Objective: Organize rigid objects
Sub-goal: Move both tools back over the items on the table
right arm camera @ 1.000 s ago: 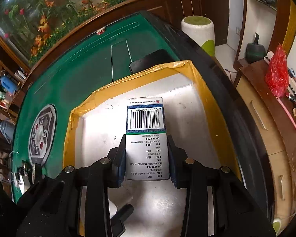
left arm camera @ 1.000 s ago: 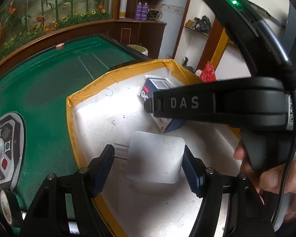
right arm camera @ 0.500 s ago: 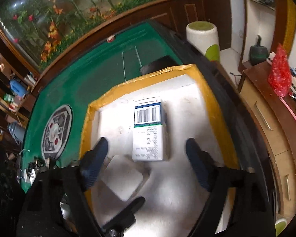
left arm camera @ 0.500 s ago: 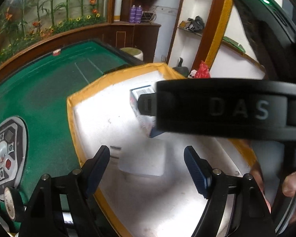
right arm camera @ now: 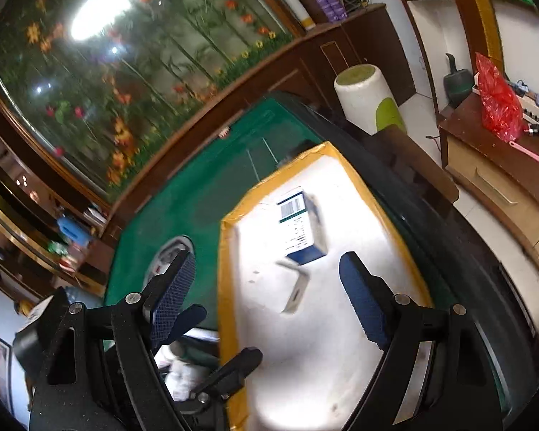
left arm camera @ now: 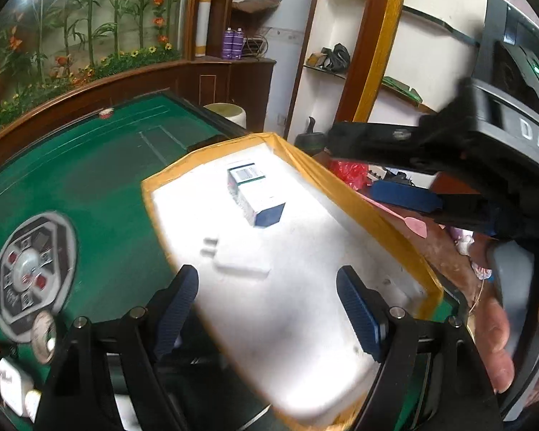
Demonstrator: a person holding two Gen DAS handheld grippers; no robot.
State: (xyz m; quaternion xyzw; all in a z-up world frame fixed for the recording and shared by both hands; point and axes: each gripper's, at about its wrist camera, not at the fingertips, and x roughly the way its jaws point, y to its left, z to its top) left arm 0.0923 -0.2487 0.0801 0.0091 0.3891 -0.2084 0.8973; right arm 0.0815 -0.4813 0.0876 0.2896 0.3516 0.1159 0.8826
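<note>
Both tools have let go and pulled back since a second ago: the left tool (left arm camera: 267, 301) then stood around the white charger (left arm camera: 239, 260), the right tool (right arm camera: 266, 296) pinched the blue-and-white carton (right arm camera: 302, 228), and now each hangs clear with its jaws spread and nothing between them. Carton and charger lie inside the yellow-rimmed white tray (left arm camera: 348, 197) on the green worktop (left arm camera: 90, 186). In the left wrist view the carton (left arm camera: 257, 194) sits toward twelve o'clock in the tray, the charger just beside it toward six, apparently a little apart, though blur makes that hard to call. So two rigid items look placed. What remains, by the look of it, waits at the left view's seven o'clock corner: a second white charger-like block (left arm camera: 12, 384) and a tape roll (left arm camera: 45, 334) on the worktop outside the tray. Those seem the next candidates, if they belong to the job at all.
</note>
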